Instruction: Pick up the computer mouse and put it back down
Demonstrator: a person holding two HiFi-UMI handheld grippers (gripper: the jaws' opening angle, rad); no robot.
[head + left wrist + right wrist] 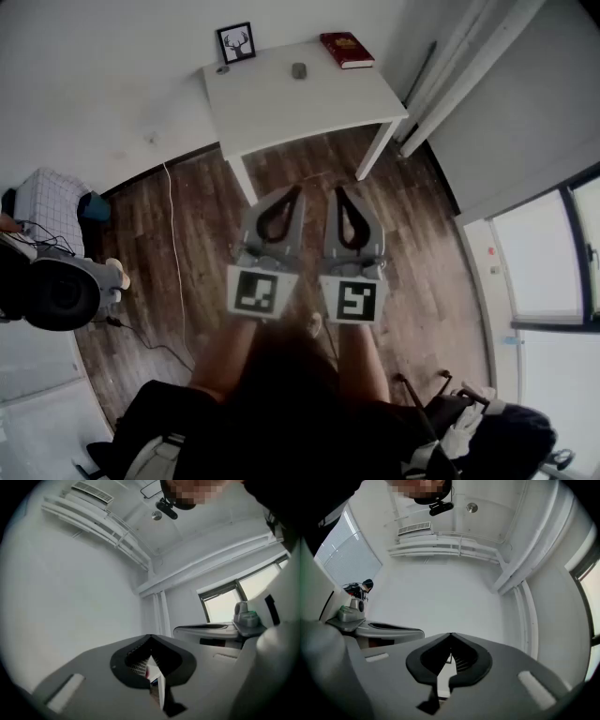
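A small grey computer mouse (pixel 299 70) lies near the back of a white table (pixel 281 103), seen in the head view. My left gripper (pixel 296 191) and right gripper (pixel 338 191) are held side by side over the wooden floor, well short of the table. Both are shut with nothing between their jaws. In the left gripper view the left gripper (pixel 151 637) has its tips meeting, tilted up toward the wall and ceiling. The right gripper (pixel 451 635) in its own view looks the same. The mouse shows in neither gripper view.
On the table stand a framed deer picture (pixel 236 42) at the back left and a red book (pixel 347 49) at the back right. A cable (pixel 174 253) runs across the wooden floor at left. Windows (pixel 544 262) line the right wall. A camera (pixel 56 292) stands at far left.
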